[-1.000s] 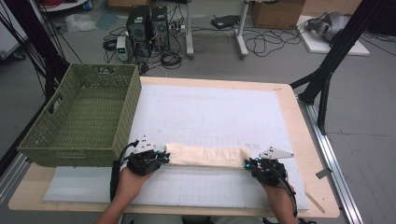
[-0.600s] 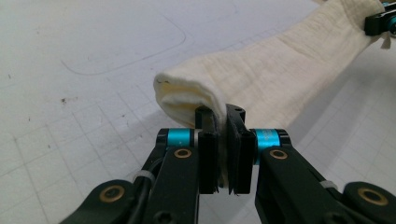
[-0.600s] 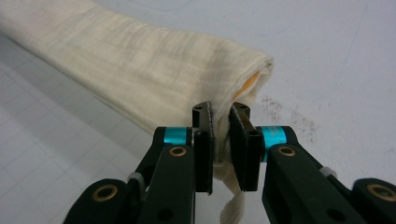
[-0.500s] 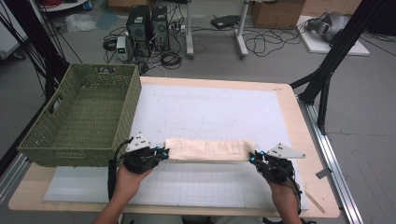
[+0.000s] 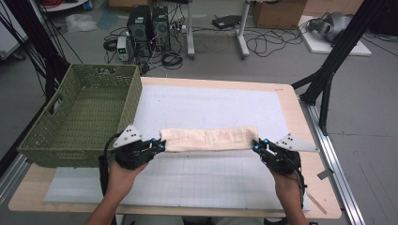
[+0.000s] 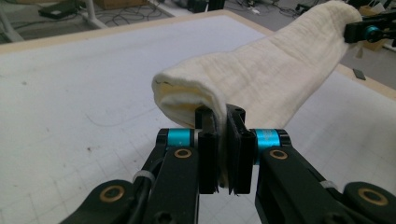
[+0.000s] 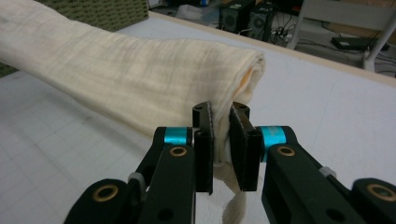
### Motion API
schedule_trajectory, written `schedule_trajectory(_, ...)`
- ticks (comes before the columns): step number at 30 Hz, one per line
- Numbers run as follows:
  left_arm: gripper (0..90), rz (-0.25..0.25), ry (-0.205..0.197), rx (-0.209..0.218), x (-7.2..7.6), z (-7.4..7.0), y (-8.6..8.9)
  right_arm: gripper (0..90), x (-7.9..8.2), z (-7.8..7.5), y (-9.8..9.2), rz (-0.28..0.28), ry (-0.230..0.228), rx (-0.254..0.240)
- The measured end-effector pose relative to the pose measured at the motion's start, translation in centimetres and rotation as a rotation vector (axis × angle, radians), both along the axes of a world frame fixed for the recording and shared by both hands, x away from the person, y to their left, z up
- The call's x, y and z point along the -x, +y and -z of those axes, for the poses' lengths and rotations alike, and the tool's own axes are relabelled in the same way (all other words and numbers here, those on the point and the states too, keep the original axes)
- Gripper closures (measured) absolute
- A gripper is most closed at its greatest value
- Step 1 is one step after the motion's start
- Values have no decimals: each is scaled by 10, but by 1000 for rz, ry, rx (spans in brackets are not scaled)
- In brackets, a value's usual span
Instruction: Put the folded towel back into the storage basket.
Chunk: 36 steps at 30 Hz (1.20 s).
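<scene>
At mid-frame, above the bench (image 5: 206, 101), I held the folded cloth (image 5: 210, 139) by its ends, left hand-held gripper (image 5: 161, 146) and right hand-held gripper (image 5: 256, 146) clamped on it; soft, light, it sagged little.

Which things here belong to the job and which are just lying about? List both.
In the job:
folded cream cloth
left gripper, shut on one end
right gripper, shut on the other end

Lying about:
green woven basket
computer towers on the floor
cardboard box
</scene>
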<state>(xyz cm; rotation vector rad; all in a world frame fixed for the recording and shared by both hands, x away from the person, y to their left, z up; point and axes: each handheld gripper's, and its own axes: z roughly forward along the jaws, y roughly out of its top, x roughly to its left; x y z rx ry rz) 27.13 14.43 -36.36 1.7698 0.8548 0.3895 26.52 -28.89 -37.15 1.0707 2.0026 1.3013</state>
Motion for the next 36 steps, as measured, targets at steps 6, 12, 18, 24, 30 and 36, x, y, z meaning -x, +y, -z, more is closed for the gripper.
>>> schedule_trajectory(6, 841, -16, -53, -1, 7, -23, 14, 808, -16, -16, 13, -23, -31, -11)
schedule_trajectory(12, 842, -45, -80, 7, 13, -34, 30, 808, -35, -28, 31, -61, -54, -5)
schedule_trajectory(18, 841, -69, -100, 5, 19, -41, 45, 808, -55, -38, 52, -87, -55, 8)
schedule_trajectory(24, 842, -94, -126, 4, 25, -48, 59, 809, -72, -48, 72, -107, -54, 21)
schedule_trajectory(30, 842, -122, -155, 0, 33, -56, 74, 811, -92, -62, 98, -135, -64, 43)
schedule_trajectory(36, 842, -156, -175, -6, 39, -60, 92, 811, -107, -75, 125, -162, -78, 70)
